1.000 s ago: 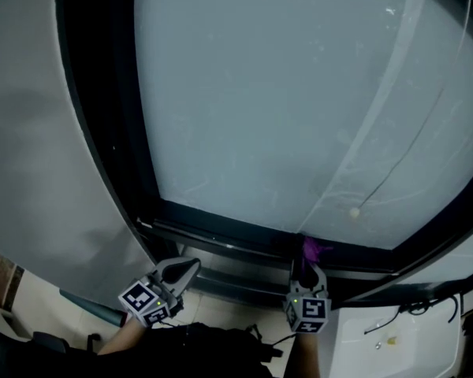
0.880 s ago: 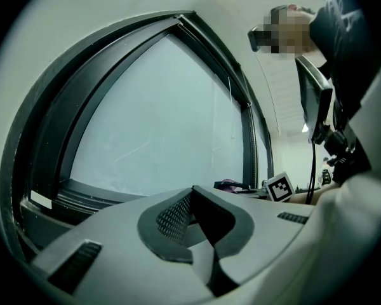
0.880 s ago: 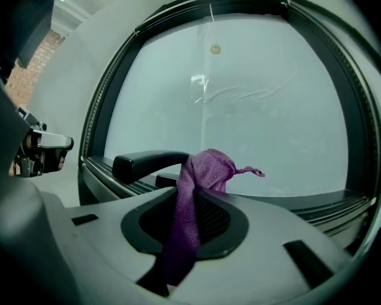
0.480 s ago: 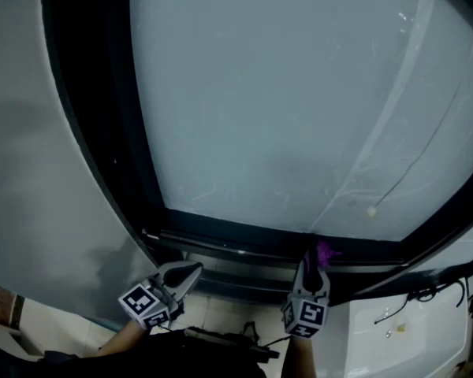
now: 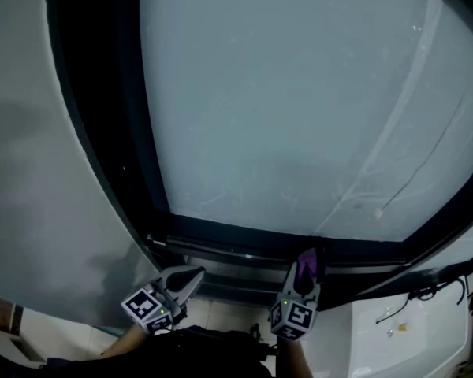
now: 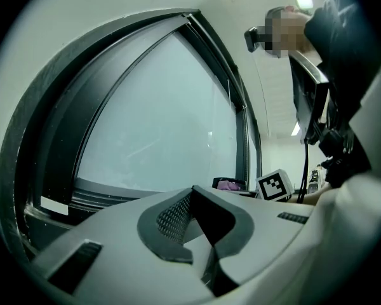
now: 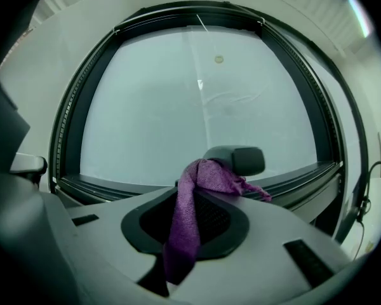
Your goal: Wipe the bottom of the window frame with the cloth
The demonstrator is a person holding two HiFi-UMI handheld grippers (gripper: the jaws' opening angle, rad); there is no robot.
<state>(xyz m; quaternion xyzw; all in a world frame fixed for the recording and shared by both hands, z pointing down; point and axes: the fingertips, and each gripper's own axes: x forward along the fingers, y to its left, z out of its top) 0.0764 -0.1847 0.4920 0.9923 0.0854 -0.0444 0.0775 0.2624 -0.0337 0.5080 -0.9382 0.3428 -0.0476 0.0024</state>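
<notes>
Well — cloth [image 7: 185, 216] — limp, purple.

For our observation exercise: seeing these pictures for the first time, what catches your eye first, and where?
The pale window pane fills most of the head view, ringed by a dark window frame. Next comes the purple cloth, pinched in the right gripper by the frame's bottom rail.
</notes>
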